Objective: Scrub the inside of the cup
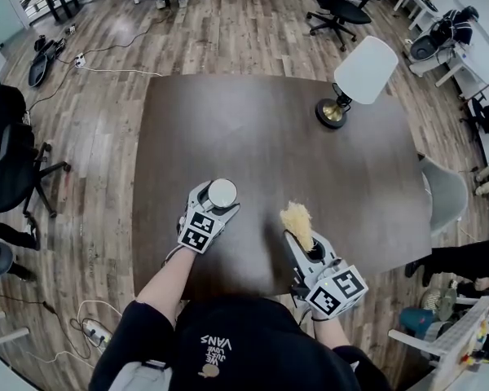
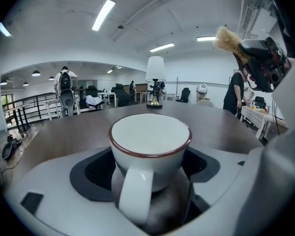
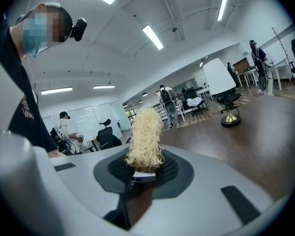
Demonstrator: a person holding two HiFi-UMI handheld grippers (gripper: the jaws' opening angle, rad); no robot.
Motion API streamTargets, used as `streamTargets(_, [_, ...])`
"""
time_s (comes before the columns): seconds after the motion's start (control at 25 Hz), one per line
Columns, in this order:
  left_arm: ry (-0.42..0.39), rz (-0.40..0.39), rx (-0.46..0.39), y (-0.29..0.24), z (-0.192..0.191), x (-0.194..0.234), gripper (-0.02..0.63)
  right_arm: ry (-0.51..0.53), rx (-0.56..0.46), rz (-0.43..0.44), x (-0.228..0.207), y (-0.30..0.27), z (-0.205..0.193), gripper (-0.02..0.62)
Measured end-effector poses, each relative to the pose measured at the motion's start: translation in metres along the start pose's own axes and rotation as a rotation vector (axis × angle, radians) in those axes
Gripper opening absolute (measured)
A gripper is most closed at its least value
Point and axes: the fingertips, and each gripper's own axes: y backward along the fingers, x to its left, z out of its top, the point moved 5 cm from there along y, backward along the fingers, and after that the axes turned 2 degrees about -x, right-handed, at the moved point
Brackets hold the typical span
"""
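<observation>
Nearest us, our right claw (image 1: 300, 247) is clamped on a straw-coloured brush (image 1: 297, 220), bristles pointing up. Our left claw (image 1: 214, 208) grips the white, red-rimmed cup (image 1: 222, 192), mouth up, over the dark bench (image 1: 261, 129). Both are well apart from the lamp (image 1: 354, 80).

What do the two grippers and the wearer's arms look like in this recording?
Both the left gripper and right gripper have pale grey rounded bodies with dark textured pads. Each carries a white cube with black square markers. The person wears a black short-sleeved shirt.
</observation>
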Motion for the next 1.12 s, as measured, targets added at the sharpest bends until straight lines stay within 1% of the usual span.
streamTargets(0.08, [-0.006, -0.001, -0.008, 0.003, 0.001, -0.002, 0.402, 0.0, -0.004, 0.003, 0.0, 0.0, 0.0, 0.081])
streamTargets(0.16, [0.011, 0.0, -0.023, 0.008, 0.002, -0.003, 0.403, 0.001, -0.005, 0.008, 0.001, 0.0, 0.0, 0.081])
streamTargets(0.48, [0.03, 0.051, -0.082, 0.044, 0.012, -0.003, 0.402, 0.003, -0.009, 0.046, 0.011, -0.006, 0.002, 0.081])
streamTargets(0.6, [0.016, 0.068, -0.112, 0.057, 0.021, -0.007, 0.402, 0.002, -0.011, 0.063, 0.013, -0.009, 0.002, 0.081])
streamTargets(0.68, [0.014, 0.072, -0.135, 0.066, 0.026, -0.008, 0.402, 0.003, -0.012, 0.076, 0.017, -0.012, 0.001, 0.081])
streamTargets(0.76, [0.033, 0.071, -0.163, 0.075, 0.033, -0.01, 0.402, 0.002, -0.013, 0.087, 0.02, -0.015, 0.0, 0.081])
streamTargets(0.84, [0.045, 0.06, -0.191, 0.085, 0.041, -0.014, 0.402, 0.003, -0.016, 0.095, 0.023, -0.015, -0.001, 0.083])
streamTargets(0.92, [0.038, 0.05, -0.211, 0.096, 0.05, -0.02, 0.4, 0.005, -0.02, 0.101, 0.024, -0.016, -0.001, 0.081])
streamTargets(1.04, [0.029, 0.045, -0.239, 0.115, 0.064, -0.027, 0.377, 0.009, -0.023, 0.105, 0.026, -0.016, 0.001, 0.081])
streamTargets(1.12, [0.021, 0.047, -0.26, 0.127, 0.075, -0.03, 0.335, 0.016, -0.018, 0.107, 0.027, -0.018, 0.001, 0.083])
